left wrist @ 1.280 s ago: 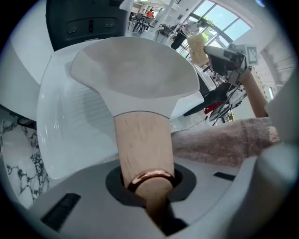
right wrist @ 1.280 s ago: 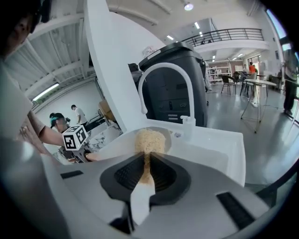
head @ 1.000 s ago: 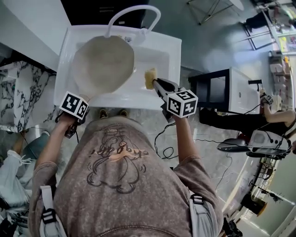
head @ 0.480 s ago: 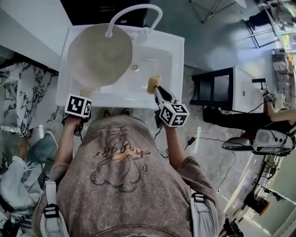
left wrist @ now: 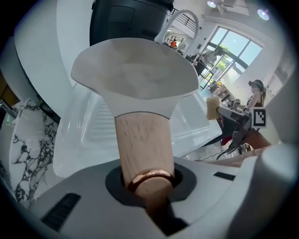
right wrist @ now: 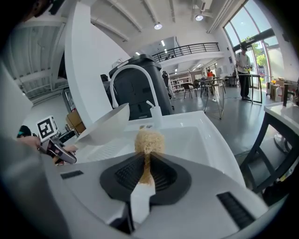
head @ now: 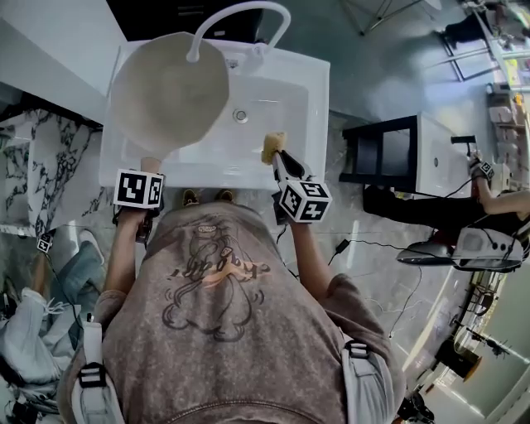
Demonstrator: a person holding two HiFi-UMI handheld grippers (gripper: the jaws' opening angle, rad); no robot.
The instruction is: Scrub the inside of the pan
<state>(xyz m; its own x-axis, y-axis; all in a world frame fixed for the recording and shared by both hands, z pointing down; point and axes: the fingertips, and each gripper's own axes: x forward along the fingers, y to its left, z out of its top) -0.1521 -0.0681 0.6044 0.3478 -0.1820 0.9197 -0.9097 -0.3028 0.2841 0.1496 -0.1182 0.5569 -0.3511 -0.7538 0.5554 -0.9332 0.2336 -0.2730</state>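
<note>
A cream-white pan [head: 170, 89] with a wooden handle [left wrist: 142, 149] hangs over the left part of the white sink [head: 290, 99], below the faucet. My left gripper [head: 147, 170] is shut on that handle; in the left gripper view the pan [left wrist: 135, 70] rises straight ahead of the jaws. My right gripper [head: 276, 156] is shut on a yellow-tan sponge [head: 272, 146], held at the sink's front right edge, apart from the pan. In the right gripper view the sponge [right wrist: 148, 140] sticks out between the jaws, and the pan [right wrist: 105, 125] is off to the left.
A curved white faucet [head: 240, 21] arches over the sink's back edge. The drain [head: 240, 115] shows in the basin. A marble counter [head: 41, 166] lies left of the sink, and a black-and-white cabinet [head: 406, 157] stands to the right. Cables trail on the floor.
The pan has shifted left and toward the back of the sink, uncovering the drain. My right gripper with the sponge has stayed near the front right edge of the sink.
</note>
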